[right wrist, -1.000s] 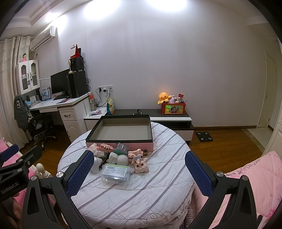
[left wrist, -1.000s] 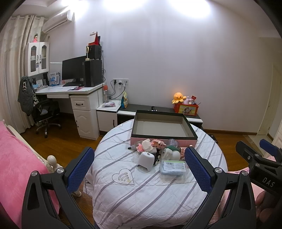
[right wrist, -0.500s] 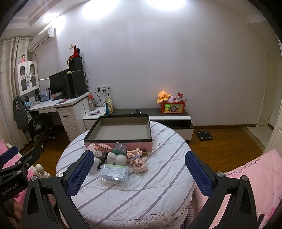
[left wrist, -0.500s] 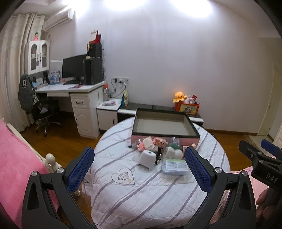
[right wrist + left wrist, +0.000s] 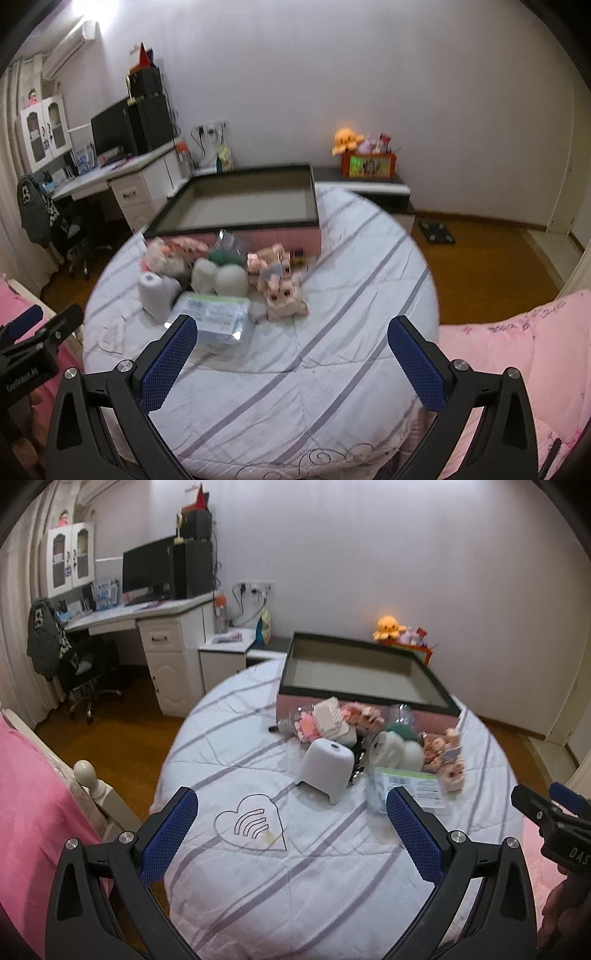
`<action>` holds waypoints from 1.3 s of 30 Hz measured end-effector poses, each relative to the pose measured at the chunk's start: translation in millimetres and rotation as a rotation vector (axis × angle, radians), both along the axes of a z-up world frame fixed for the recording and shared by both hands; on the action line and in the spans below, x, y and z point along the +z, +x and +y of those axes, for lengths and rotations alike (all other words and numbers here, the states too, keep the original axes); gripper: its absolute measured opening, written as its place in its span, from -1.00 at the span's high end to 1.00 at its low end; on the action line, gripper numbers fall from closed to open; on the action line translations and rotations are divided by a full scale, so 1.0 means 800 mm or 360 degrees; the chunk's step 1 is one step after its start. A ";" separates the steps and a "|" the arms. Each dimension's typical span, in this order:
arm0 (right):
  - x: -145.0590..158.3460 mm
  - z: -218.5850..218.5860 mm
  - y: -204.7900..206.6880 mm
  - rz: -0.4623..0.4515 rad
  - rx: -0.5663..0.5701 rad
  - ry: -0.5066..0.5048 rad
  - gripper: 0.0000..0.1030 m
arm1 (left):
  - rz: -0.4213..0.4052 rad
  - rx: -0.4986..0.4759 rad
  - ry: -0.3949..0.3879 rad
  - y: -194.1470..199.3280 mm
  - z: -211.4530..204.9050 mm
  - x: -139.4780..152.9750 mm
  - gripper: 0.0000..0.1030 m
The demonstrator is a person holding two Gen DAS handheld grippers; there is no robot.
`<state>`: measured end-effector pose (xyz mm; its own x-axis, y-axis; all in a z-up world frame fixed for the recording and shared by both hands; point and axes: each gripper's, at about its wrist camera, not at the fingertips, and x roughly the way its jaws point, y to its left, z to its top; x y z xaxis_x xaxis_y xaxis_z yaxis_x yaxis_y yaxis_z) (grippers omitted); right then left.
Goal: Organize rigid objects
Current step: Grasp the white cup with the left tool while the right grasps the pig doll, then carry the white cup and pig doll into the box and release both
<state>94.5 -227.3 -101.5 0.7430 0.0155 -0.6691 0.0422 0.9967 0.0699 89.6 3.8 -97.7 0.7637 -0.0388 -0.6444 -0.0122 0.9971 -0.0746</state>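
A pile of small objects lies on a round table with a striped white cloth [image 5: 295, 867]: a white cup-shaped thing [image 5: 327, 768], a clear packet with a green label [image 5: 212, 319], white balls [image 5: 231, 280], pink figurines [image 5: 282, 295]. An open, empty pink box with a dark rim [image 5: 362, 672] stands behind the pile. My left gripper [image 5: 291, 827] is open and empty above the table's near side, short of the white thing. My right gripper [image 5: 291, 349] is open and empty, just right of the packet.
A white desk [image 5: 155, 627] with monitor and an office chair [image 5: 81, 672] stand at the left. A low cabinet with an orange plush [image 5: 347, 138] is at the back wall. Pink bedding [image 5: 517, 350] lies at the right, a pink bed [image 5: 29, 830] at the left.
Both grippers have moved forward and down toward the table; the pile and the box look larger and closer. Both stay open and empty.
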 end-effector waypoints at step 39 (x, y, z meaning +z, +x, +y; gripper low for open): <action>-0.094 -0.024 0.130 0.0306 0.0282 0.0268 0.00 | 0.0225 -0.0323 -0.0138 0.110 -0.009 -0.087 -0.06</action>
<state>198.8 -246.3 -176.4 0.5789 0.2561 -0.7741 -0.1026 0.9647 0.2424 177.2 -3.6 -166.9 0.6371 -0.2418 -0.7319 0.1711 0.9702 -0.1715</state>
